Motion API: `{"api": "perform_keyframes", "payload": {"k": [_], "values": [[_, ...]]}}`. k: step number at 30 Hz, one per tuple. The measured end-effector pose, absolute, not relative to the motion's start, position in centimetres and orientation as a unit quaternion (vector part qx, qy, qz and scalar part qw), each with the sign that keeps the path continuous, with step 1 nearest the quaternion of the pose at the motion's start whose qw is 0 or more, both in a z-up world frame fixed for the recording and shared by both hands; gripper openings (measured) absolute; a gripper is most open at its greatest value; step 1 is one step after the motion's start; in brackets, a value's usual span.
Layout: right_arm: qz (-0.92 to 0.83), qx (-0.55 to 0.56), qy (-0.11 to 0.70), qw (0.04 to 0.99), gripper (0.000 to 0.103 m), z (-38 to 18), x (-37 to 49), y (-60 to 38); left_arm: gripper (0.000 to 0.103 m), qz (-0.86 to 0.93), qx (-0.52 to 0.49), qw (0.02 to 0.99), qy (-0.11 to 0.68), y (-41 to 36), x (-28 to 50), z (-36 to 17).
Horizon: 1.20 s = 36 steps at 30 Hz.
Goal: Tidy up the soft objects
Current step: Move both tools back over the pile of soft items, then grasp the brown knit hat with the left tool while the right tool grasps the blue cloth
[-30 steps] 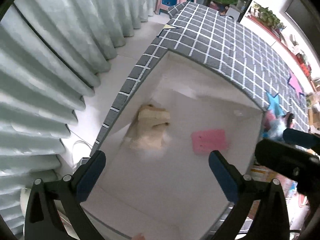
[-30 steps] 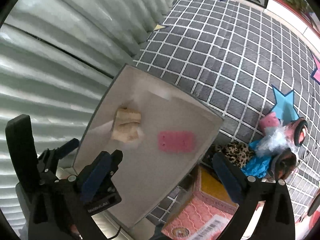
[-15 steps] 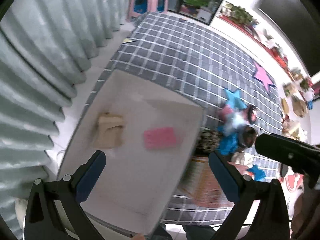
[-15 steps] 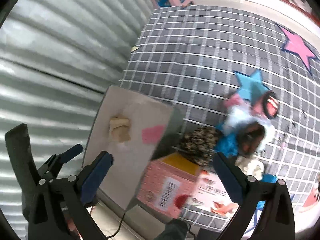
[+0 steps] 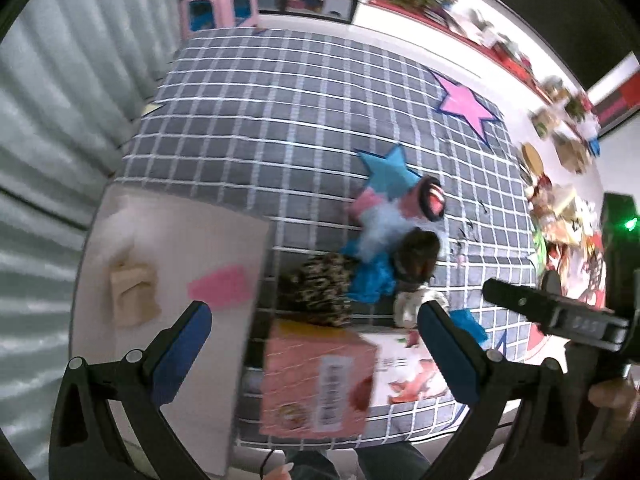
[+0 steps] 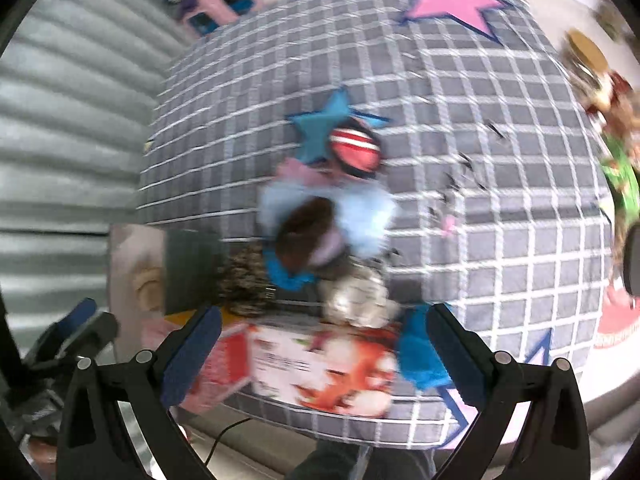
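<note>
Hand-held grippers (image 5: 314,330) (image 6: 320,334) agape (both empty)

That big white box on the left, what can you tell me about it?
The white box is a shallow open container with plain, smooth-looking walls, sitting at the left edge of the checked grey blanket, beside the curtain. Inside lie a beige folded cloth and a flat pink piece, apart from each other. Neither tool touches it.

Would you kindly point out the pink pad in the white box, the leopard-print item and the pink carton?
pink pad (image 5: 222,286), left wrist view, its middle.
leopard-print item (image 5: 316,288), left wrist view, its top surface.
pink carton (image 5: 316,380), left wrist view, its front face.
</note>
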State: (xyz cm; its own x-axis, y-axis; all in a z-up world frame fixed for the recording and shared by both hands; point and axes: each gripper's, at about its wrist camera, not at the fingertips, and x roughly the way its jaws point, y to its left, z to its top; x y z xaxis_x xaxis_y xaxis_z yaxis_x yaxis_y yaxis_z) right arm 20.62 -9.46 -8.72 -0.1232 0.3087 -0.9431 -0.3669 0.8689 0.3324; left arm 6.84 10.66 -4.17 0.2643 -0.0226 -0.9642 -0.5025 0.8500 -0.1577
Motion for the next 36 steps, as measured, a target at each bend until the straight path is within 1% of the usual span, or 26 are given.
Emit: {"api": "perform_keyframes", "payload": {"k": [6,11,19,26,28,30,31,33,35,36], "values": [[0.204,0.009,0.729,0.653,0.103,-11.8,20.8,-15.3,0.103,0.122,-0.188,0.758,0.612,6.6,11.5,-5.6],[0.176,0.03,0.749,0.638,0.103,-14.1,19.8,-18.6,0.103,0.103,-0.171,0.738,0.645,3.7,14.6,-8.6],[0.157,0.105,0.778,0.6,0.103,-17.1,18.6,-20.9,0.103,0.113,-0.132,0.717,0.675,1.3,16.8,-12.0],[0.148,0.151,0.788,0.578,0.103,-18.9,18.3,-20.7,0.103,0.143,-0.085,0.708,0.686,0.5,18.3,-14.2],[0.144,0.167,0.792,0.569,0.103,-19.6,18.2,-20.6,0.099,0.141,-0.078,0.707,0.688,0.3,18.7,-14.7],[0.14,0.178,0.796,0.562,0.103,-20.1,18.1,-20.5,0.091,0.141,-0.072,0.703,0.693,0.1,19.1,-15.3],[0.138,0.185,0.797,0.558,0.103,-20.4,18.1,-20.5,0.089,0.142,-0.069,0.701,0.696,0.1,19.2,-15.7],[0.134,0.194,0.8,0.552,0.103,-20.9,18.0,-20.4,0.078,0.143,-0.067,0.696,0.7,0.1,19.3,-16.4],[0.131,0.204,0.803,0.544,0.103,-21.4,17.9,-20.3,0.071,0.14,-0.072,0.686,0.71,0.2,19.5,-17.3],[0.13,0.211,0.806,0.538,0.103,-21.7,17.9,-20.2,0.065,0.137,-0.075,0.684,0.713,0.2,19.5,-17.6]]}}
